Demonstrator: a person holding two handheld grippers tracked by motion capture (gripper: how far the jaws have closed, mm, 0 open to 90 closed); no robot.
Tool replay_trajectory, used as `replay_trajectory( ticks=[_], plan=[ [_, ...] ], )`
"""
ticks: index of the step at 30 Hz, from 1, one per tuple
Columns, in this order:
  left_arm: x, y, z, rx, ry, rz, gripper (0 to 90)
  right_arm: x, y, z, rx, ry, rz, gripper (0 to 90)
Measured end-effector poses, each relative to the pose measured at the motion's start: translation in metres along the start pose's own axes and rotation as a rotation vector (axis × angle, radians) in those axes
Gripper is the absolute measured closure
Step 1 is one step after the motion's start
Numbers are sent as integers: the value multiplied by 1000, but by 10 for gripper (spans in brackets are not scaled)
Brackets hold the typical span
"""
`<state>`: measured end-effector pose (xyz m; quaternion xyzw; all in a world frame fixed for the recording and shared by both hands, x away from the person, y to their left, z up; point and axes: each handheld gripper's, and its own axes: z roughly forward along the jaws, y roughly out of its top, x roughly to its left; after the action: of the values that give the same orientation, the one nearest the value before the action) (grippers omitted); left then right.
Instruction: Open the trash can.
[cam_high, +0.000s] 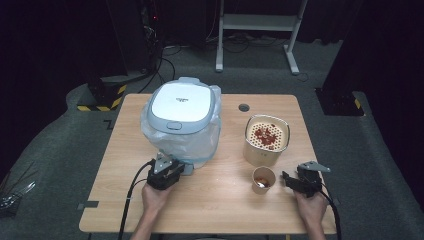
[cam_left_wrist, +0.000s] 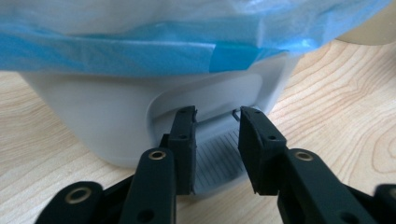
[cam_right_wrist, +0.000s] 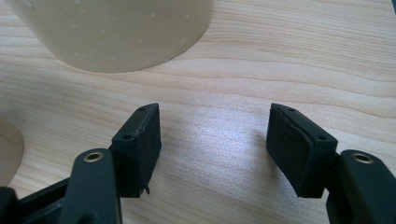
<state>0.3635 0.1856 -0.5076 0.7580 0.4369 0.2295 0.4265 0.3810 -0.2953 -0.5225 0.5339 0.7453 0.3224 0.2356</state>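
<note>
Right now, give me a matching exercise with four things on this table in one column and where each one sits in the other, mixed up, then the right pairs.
Things:
1. white bin
2. small paper cup
3. beige container
4. grey pedal

Places:
A. between the left gripper's jaws
B. far right of the table, red bits on its perforated top
C. left half of the table, lined with a blue bag
D. near edge, just left of the right gripper

Pairs: 1-C, 2-D, 3-B, 4-A
</note>
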Motion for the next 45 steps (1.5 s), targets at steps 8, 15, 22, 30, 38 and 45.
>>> replay_trajectory(
  ticks=[8,15,22,30,38,45],
  plan=[
    [-1,0,4,12,6,9,749,0,0,0,0,0,0,356],
    [-4,-2,5,1,15,43,792,0,0,0,0,0,0,356],
    [-7,-6,6,-19,19,60,856,0,0,0,0,-1,-2,356],
    [-10,-7,6,-20,29,95,894,0,0,0,0,-1,-2,357],
    [-9,-8,6,-26,27,77,894,0,0,0,0,-1,0,356],
    [-10,-9,6,-24,30,75,895,0,0,0,0,-1,0,357]
  ],
)
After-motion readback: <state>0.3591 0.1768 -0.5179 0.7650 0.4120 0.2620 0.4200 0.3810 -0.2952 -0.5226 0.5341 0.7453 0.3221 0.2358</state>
